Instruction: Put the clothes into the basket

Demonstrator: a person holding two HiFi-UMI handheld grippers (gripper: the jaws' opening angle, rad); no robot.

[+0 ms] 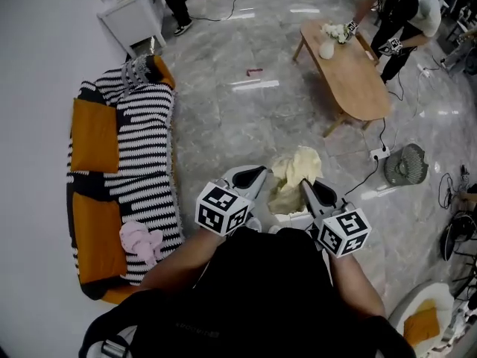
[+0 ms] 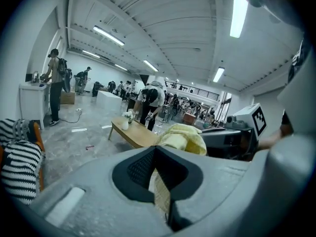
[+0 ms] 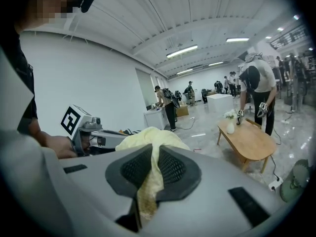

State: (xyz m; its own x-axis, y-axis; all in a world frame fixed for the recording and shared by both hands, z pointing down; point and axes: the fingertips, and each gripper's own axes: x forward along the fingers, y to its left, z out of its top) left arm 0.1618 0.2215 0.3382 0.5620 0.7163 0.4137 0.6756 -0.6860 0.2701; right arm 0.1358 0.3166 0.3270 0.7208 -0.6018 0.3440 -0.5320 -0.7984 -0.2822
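A pale yellow cloth [image 1: 293,176] hangs between my two grippers, above the floor in front of me. My left gripper [image 1: 256,177] is shut on one edge of it; in the left gripper view the yellow cloth [image 2: 183,135] is pinched between the dark pads [image 2: 138,169]. My right gripper [image 1: 308,190] is shut on the other edge, and the yellow cloth [image 3: 148,181] runs down between its pads [image 3: 173,168]. A white basket rim [image 1: 292,218] shows just under the cloth, mostly hidden. A pink garment [image 1: 141,242] lies on the striped sofa [image 1: 141,162] at my left.
The sofa has orange cushions [image 1: 94,134]. A wooden coffee table [image 1: 350,73] with a white vase [image 1: 326,49] stands ahead right, with people beside it. A floor fan [image 1: 406,164] and a power strip [image 1: 379,154] with cables lie to the right. A white cabinet [image 1: 134,13] stands far left.
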